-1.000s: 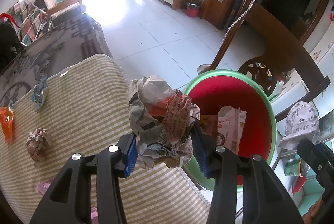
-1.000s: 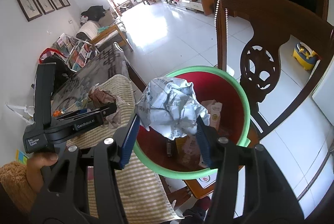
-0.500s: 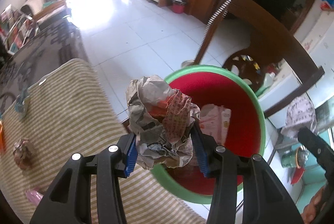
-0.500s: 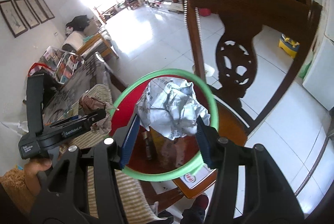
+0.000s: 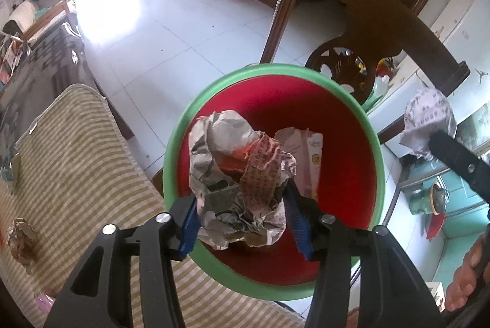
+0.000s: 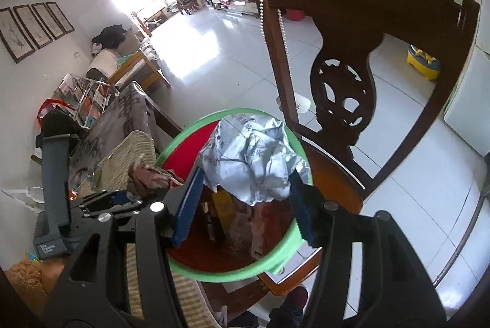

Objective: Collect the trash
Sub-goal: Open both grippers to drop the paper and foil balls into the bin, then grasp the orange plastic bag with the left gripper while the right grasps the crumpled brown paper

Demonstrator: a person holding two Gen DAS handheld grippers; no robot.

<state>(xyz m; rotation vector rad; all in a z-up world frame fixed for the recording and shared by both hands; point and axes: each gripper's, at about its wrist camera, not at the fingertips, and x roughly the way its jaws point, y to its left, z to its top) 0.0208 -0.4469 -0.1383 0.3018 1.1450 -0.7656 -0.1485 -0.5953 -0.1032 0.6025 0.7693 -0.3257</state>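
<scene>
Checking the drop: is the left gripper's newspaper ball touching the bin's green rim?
Apart. The left wrist view shows the newspaper ball framed by red interior, with the green rim clear.

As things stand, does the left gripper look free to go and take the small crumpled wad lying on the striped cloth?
Probably not yet: the left gripper has a newspaper ball between its opening fingers above the red bin. The wad lies unobstructed.

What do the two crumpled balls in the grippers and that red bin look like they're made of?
Left ball: crumpled printed newspaper, matte, sharp creases and print. Right ball: whitish printed paper, creased; a faint sheen could be coating or just light. Bin: likely moulded plastic, smooth red inside, green rim.
</scene>
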